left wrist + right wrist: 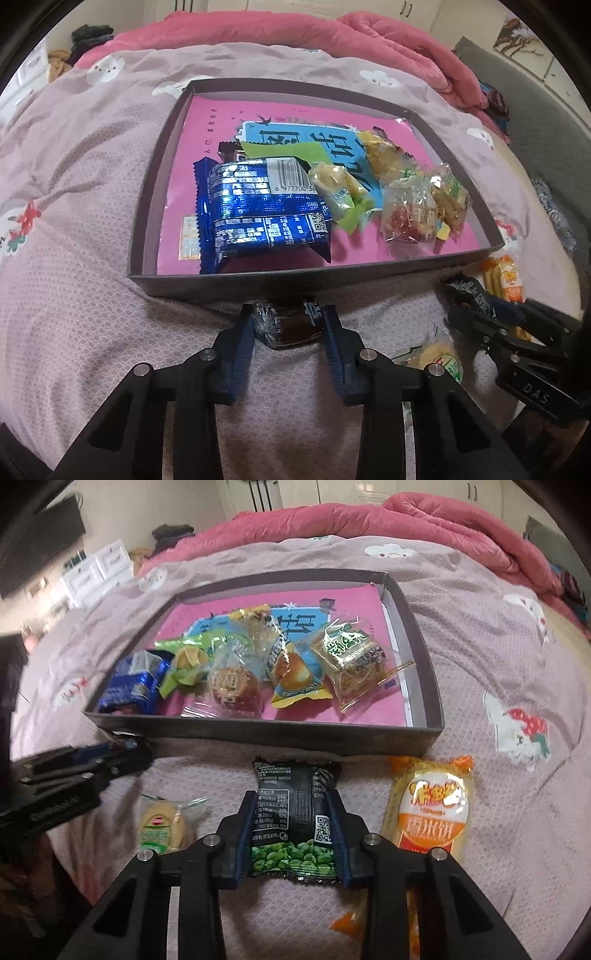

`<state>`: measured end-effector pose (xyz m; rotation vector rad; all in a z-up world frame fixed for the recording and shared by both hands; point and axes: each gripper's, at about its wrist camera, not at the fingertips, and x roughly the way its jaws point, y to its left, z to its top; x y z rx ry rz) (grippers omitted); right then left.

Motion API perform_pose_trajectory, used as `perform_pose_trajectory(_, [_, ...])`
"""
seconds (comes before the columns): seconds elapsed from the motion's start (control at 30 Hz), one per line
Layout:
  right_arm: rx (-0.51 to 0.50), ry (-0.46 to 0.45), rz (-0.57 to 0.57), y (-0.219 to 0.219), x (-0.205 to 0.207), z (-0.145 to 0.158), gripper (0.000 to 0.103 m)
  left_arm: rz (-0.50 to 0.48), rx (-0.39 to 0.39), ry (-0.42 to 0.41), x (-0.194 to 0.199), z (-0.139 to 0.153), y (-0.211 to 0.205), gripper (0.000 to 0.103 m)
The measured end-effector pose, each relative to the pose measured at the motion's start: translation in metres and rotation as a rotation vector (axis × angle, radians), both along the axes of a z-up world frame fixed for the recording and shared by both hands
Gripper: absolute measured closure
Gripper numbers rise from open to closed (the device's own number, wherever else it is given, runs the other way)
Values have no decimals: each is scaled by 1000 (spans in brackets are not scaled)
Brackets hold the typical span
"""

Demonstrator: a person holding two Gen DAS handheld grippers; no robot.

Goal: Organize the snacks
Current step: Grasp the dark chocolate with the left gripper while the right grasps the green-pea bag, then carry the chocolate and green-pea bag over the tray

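The green-pea packet (293, 825), black with a printed back panel, a QR code and a band of green peas at its near end, lies on the lilac bedspread (480, 709) just short of the shallow dark box (258, 734), pinched at both sides by the right gripper (293, 812). The left gripper (290, 321) clamps a small dark wrapped snack (288, 326) against the box's near wall. Inside the box, on a pink liner, sit a blue foil packet (258, 210) and several clear-wrapped biscuits (some yellow, some reddish). An orange rice-cracker pack (430, 808) lies just right of the peas.
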<state>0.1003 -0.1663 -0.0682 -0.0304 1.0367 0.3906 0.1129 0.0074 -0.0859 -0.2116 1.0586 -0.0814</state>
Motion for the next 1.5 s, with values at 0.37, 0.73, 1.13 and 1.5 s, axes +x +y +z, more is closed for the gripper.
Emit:
perform_pose_trajectory(0.37, [130,-99,-8,-13,-7,31,67,9,-53,-44,-16,27,11,67])
perform_pose_trajectory(0.73, [179,-214,-9,-16,-9,56,67,17,-57,-136,-20,68,10,67])
perform_pose_trajectory(1.13, [191,-287,-38,-27,-5,73,67,15,-49,-181,-6,87,2,67])
perform_pose_trajectory(1.5, [220,-323,-95,-42,10,81,67,10,-53,-178,14,83,-9,67])
